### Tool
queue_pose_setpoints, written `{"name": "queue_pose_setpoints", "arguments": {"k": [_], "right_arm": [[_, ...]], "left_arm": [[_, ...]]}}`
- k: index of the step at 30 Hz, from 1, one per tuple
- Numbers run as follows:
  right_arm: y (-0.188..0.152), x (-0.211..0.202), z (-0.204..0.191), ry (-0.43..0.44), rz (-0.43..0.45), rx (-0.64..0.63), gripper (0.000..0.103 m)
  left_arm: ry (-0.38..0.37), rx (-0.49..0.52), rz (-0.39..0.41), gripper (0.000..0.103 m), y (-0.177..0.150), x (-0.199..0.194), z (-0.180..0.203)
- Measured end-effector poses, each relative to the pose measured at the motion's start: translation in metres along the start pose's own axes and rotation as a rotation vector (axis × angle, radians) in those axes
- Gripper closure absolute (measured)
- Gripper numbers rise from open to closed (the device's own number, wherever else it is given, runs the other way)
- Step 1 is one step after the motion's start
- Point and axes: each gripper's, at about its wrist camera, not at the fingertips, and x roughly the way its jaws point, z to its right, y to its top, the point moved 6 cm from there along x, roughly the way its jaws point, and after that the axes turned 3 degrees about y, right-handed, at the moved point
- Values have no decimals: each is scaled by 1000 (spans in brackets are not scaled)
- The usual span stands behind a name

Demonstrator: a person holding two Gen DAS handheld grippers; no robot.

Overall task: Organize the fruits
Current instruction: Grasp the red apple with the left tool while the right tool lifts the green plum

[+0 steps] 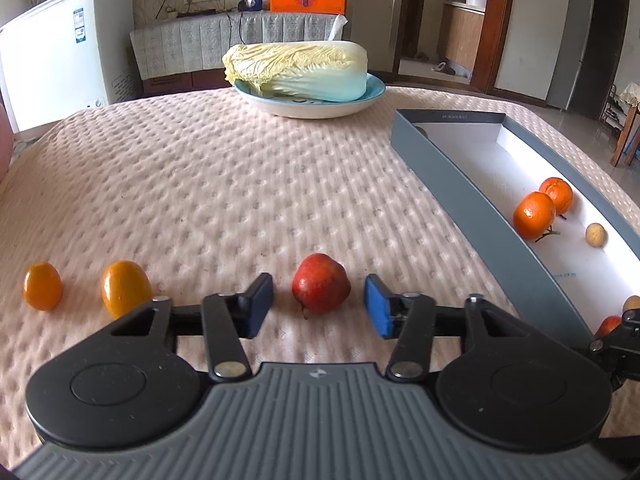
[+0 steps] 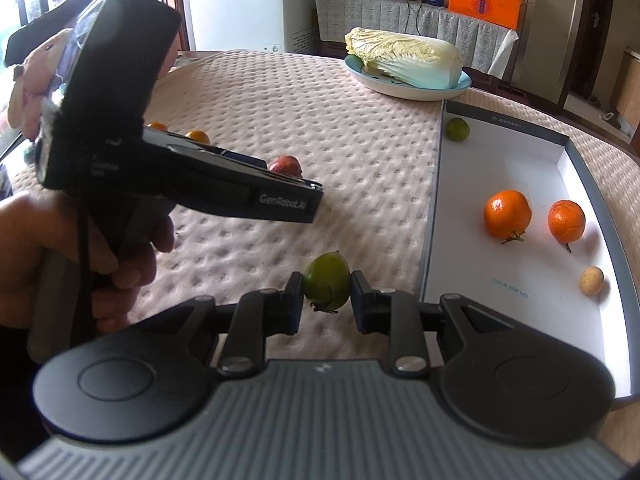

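Note:
A red fruit [image 1: 320,288] lies on the pink quilted tablecloth between the blue pads of my left gripper [image 1: 319,306]. The pads stand open with a small gap on each side of it. In the right wrist view, my right gripper [image 2: 327,296] is shut on a green fruit [image 2: 327,282] just left of the grey box [image 2: 430,240]. Inside the box lie two oranges [image 2: 507,214] [image 2: 566,222], a small tan fruit [image 2: 591,280] and a green one [image 2: 457,129]. Two yellow-orange fruits [image 1: 42,286] [image 1: 124,288] sit left of the left gripper.
A napa cabbage [image 1: 300,66] rests on a blue-rimmed plate [image 1: 320,110] at the far side of the table. A hand [image 2: 80,248] holds the left gripper's handle. A white fridge [image 1: 52,52] and a covered cabinet [image 1: 240,36] stand beyond the table.

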Motion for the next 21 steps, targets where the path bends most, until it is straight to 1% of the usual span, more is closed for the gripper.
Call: {"name": "queue_pose_setpoints", "arguments": {"k": [1,3,8,15,21], "right_arm": [[0,0,0,-2,2,2,75],[1,-1,0,-2,8,4,75],[1,-1,0,-6,13,5,75],[6,-3,4,-20,30,23,75],[13,-9,4,-26,72,32,75]], "left_arm": [[1,-4,1,55,0,0,-1],[0,-6,4,67,1,0,-2],[-9,-13,2,68,1,-2,-2],[-5,-9,20,68,5,-13,-7],[-6,7,42,68,8,-26,-6]]}}
